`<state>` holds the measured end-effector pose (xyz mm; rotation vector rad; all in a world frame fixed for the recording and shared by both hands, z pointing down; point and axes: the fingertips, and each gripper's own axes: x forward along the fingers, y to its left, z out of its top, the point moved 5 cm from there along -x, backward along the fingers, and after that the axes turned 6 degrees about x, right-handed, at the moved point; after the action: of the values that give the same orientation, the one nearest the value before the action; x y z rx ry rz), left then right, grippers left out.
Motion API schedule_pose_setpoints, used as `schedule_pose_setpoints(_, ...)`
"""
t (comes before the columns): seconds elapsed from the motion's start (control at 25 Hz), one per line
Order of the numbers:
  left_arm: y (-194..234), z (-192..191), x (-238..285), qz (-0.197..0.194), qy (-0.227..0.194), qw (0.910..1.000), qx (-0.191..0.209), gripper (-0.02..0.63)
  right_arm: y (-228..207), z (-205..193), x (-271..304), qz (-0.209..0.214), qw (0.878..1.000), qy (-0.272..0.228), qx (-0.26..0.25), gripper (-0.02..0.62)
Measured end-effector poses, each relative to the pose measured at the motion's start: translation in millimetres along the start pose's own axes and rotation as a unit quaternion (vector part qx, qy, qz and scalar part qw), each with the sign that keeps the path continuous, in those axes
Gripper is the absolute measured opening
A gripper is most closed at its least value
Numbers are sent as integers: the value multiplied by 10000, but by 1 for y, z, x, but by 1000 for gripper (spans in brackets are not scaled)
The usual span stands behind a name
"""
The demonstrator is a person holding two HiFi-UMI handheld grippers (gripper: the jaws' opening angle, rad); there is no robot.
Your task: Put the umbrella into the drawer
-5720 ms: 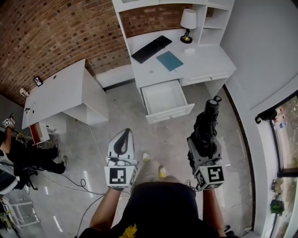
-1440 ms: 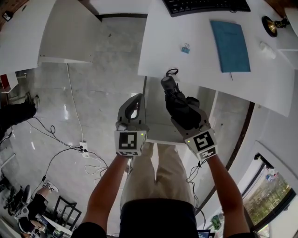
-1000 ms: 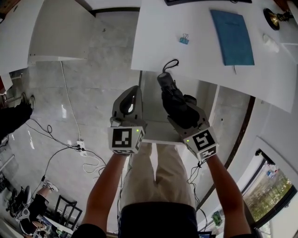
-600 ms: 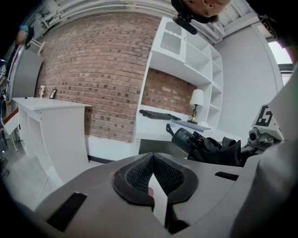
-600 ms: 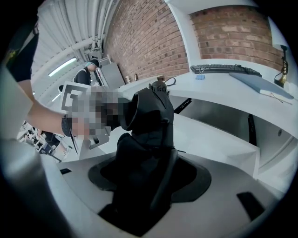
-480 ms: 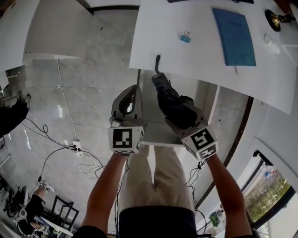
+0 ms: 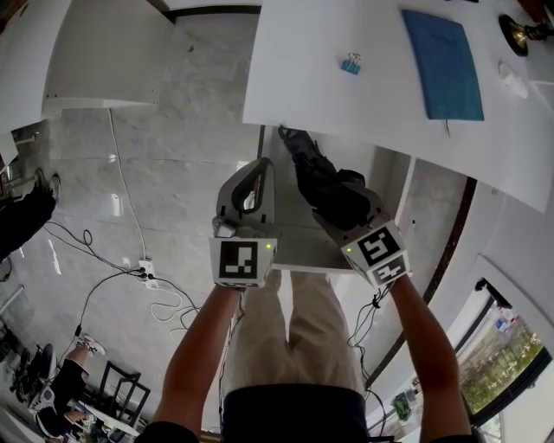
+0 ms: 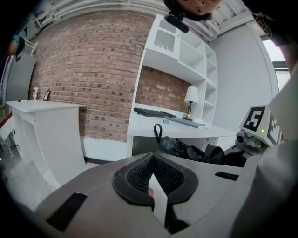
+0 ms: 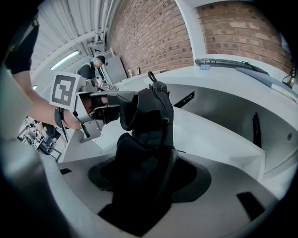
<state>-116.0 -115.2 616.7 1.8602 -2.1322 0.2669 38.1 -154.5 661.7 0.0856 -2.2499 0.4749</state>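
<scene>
A black folded umbrella (image 7: 316,177) is clamped in my right gripper (image 7: 336,197), jaws shut on its middle. Its handle end points away from me, tilted down over the open white drawer (image 7: 286,221) and just under the desk's front edge. In the right gripper view the umbrella (image 9: 149,116) fills the jaws of the right gripper (image 9: 149,160), with the drawer's floor (image 9: 219,139) beyond it. My left gripper (image 7: 258,166) hovers beside it at the drawer's left, pads together and empty. From the left gripper (image 8: 152,158) the umbrella (image 8: 186,149) lies to the right.
The white desk top (image 7: 346,104) overhangs the drawer and carries a blue notebook (image 7: 443,65), a binder clip (image 7: 351,63) and a lamp base (image 7: 519,26). A white side table (image 7: 104,52) stands left. Cables and a power strip (image 7: 147,268) lie on the floor.
My right gripper has sunk with the umbrella. Its handle end and strap have dropped from in front of the desk top to below the desk edge, over the drawer. The left gripper stayed put.
</scene>
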Motion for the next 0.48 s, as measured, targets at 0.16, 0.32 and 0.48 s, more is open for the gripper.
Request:
schedule_pose_setpoints(0.16,-5,0,2,-83,-48,9999,-46,18,-15,-4,1,-139,9997,22,206,273)
schedule_pose_setpoints(0.32,-4,-4,3,-108,105,9999,-44,18,-24,-8,9,-170,9995,84,271,273)
schedule_pose_setpoints(0.48,-4,-6,7,-93,141,9998,42,18,-31,-15,20,-131,9980,301,542,274)
